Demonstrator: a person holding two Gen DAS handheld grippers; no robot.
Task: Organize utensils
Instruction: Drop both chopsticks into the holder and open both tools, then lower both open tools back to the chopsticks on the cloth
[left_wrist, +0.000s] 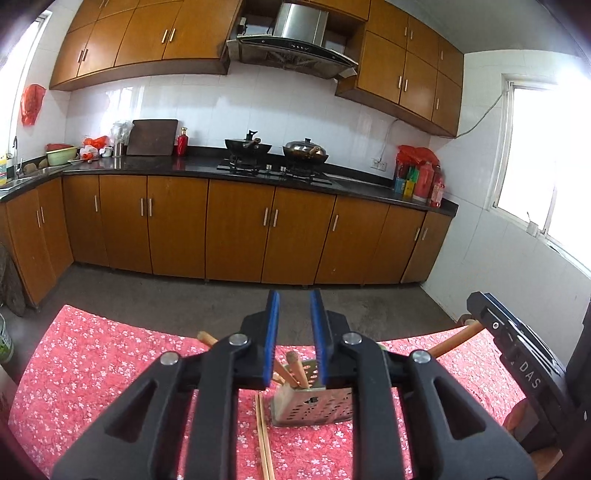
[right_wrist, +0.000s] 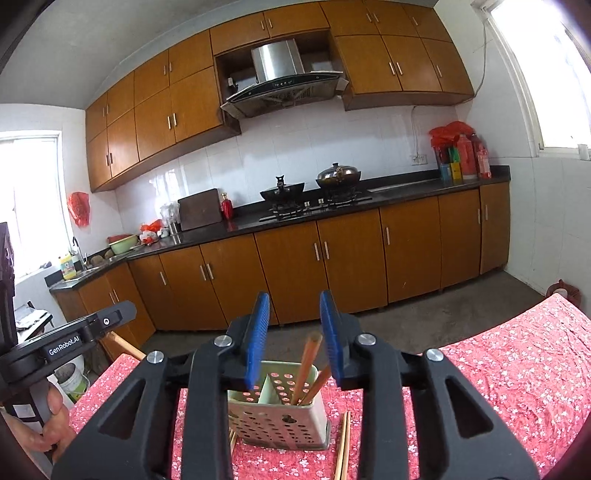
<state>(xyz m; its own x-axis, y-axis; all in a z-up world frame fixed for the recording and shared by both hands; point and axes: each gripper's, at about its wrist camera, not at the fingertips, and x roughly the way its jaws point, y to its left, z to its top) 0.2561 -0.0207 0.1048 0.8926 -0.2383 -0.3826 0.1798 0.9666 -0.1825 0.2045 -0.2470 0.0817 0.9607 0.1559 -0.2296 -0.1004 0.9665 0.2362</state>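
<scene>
- Bench under red floral cloth (right_wrist: 517, 369): work surface, below and ahead of both grippers.
- Perforated pale-green metal utensil holder (right_wrist: 280, 424), two compartments, upright just beyond the right gripper (right_wrist: 295, 336); the right compartment holds wooden-handled utensils (right_wrist: 308, 365), the left looks empty.
- Left gripper (left_wrist: 294, 332): jaws narrowly apart, nothing between them. Right gripper likewise slightly parted, empty.
- Pair of light wooden chopsticks (left_wrist: 264, 439) lies flat on the cloth beside the holder.
- Judgement: partly done; loose chopsticks left to stow.

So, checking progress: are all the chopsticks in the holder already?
No, a pair of chopsticks lies on the tablecloth beside the holder.
</scene>
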